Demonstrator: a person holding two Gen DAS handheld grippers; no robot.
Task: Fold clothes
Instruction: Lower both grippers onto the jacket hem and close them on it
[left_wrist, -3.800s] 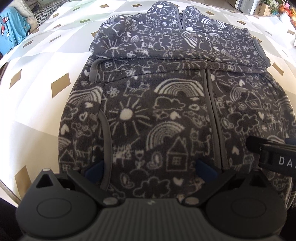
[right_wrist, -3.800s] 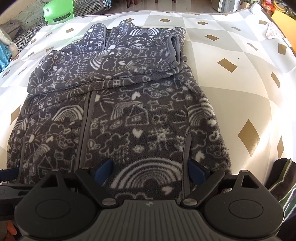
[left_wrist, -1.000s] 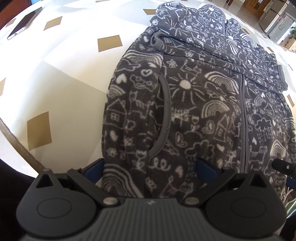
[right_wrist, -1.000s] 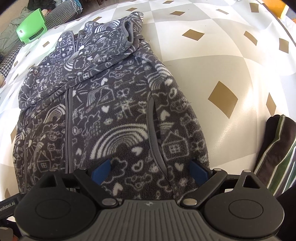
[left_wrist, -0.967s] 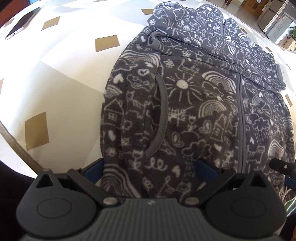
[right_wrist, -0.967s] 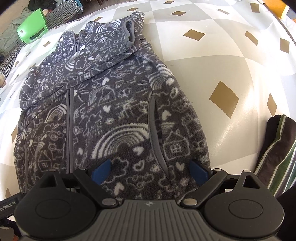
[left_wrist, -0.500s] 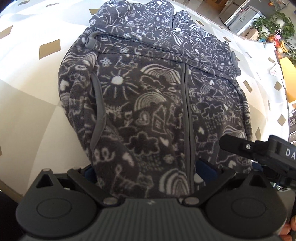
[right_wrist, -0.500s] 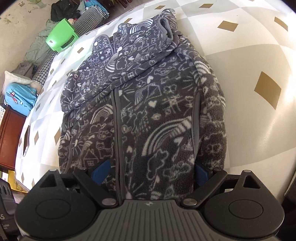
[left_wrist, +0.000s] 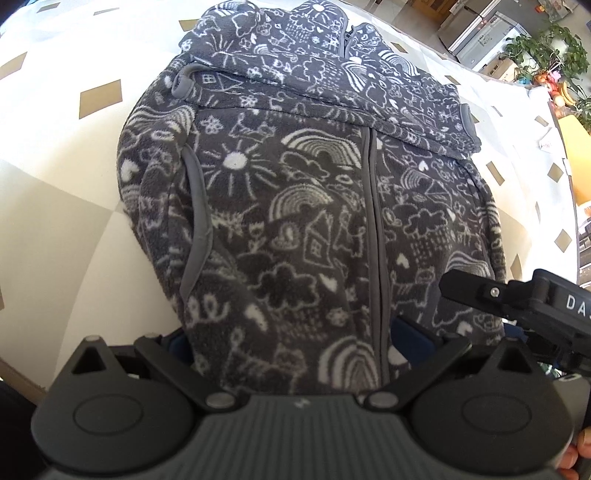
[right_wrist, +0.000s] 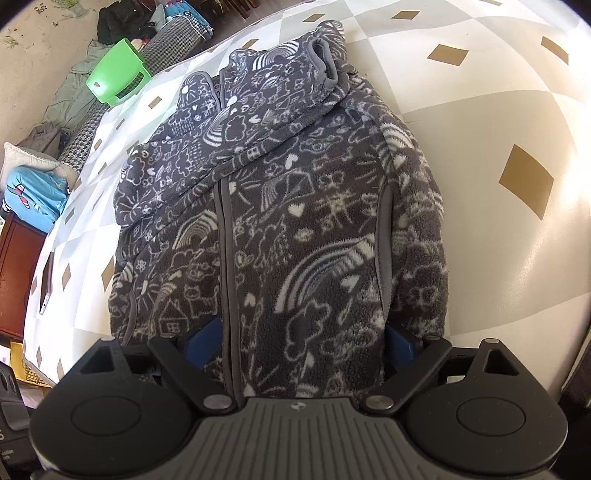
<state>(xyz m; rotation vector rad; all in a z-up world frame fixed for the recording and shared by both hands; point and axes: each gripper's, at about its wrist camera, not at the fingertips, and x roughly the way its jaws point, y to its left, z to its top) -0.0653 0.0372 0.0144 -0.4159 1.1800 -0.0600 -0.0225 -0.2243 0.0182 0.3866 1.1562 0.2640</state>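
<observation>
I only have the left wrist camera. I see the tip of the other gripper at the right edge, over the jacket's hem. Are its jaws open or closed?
Observer: Open. In the right wrist view the right gripper has its blue pads wide apart, with the hem of the jacket between them.
Operator: Is anything lying beside the jacket that I can't see?
Observer: Yes. What looks like a phone lies flat on the table, near its edge, left of the jacket in that view.
Operator: And past the far edge?
Observer: A green plastic stool stands there.
</observation>
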